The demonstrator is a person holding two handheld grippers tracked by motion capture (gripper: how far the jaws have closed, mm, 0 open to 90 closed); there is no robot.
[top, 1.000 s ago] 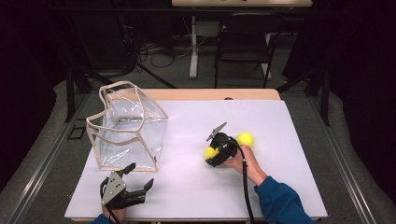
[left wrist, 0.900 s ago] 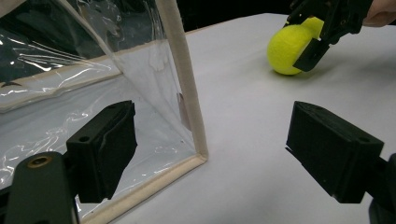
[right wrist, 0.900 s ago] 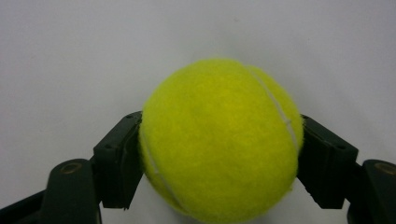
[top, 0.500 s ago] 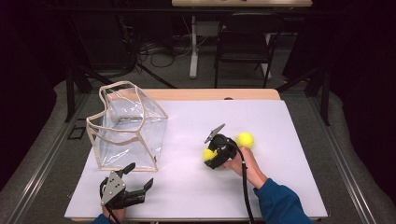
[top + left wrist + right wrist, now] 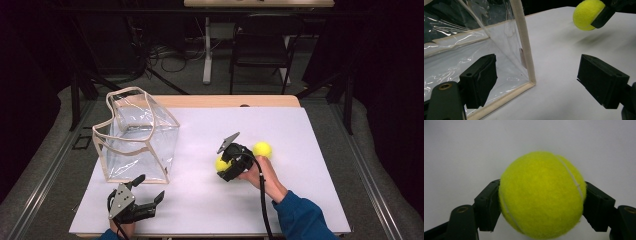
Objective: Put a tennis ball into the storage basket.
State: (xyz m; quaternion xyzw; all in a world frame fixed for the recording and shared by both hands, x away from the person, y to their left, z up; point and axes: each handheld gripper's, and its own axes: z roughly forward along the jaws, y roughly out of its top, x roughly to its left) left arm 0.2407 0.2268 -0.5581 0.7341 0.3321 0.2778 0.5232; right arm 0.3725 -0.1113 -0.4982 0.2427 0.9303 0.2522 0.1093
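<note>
**Ball clamped and off the table, bag waiting**

The right gripper [image 5: 223, 166] has its jaws pressed on a tennis ball [image 5: 541, 195], well to the right of the clear bag [image 5: 137, 137]. From the high view the gripper's body covers most of that ball; the right gripper view shows it whole, pads on both flanks. The left gripper view catches its shadow on the white table [image 5: 564, 50] beneath, so it hangs clear. A second ball [image 5: 262, 149] lies just beyond. The left gripper [image 5: 536, 82], jaws wide apart and holding nothing, sits at the bag's near corner.
</note>
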